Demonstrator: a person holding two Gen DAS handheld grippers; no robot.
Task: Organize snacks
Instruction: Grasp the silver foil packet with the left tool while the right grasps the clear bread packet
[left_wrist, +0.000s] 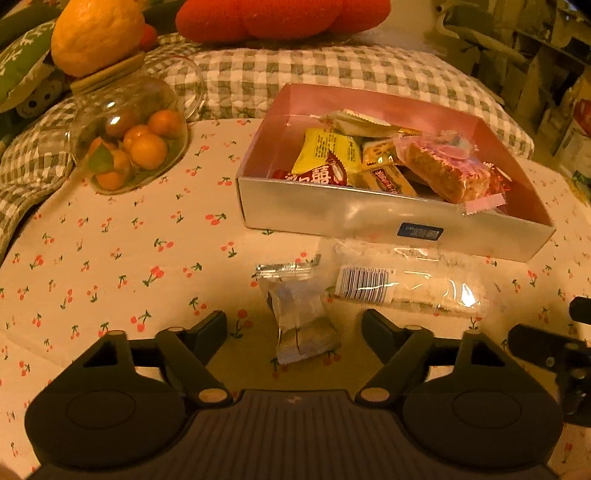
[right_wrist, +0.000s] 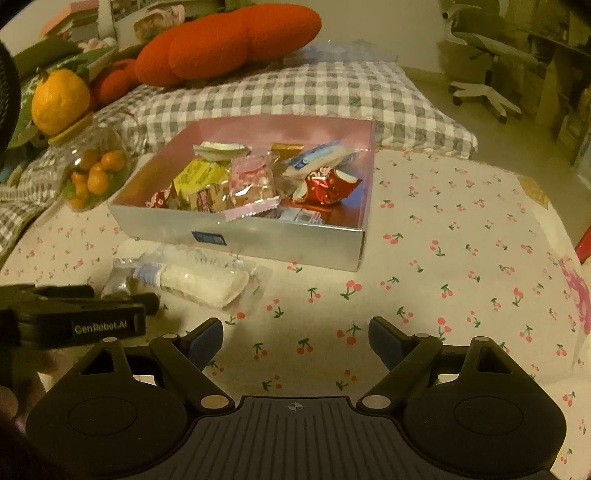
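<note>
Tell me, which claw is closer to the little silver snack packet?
Left. The left claw has the silver packet between its open fingers, not pressed. The right claw is off to the side over bare cherry-print cloth.

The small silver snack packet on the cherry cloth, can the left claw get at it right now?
Probably yes. The silver packet lies between the left claw's open fingers with nothing over it; the long clear-wrapped snack lies beside it, clear of the gap.

I see warm, dim light, a cherry-print sheet (right_wrist: 443, 221) under a checked quilt (right_wrist: 295, 96), and an office chair (right_wrist: 484, 62) on pale floor.
</note>
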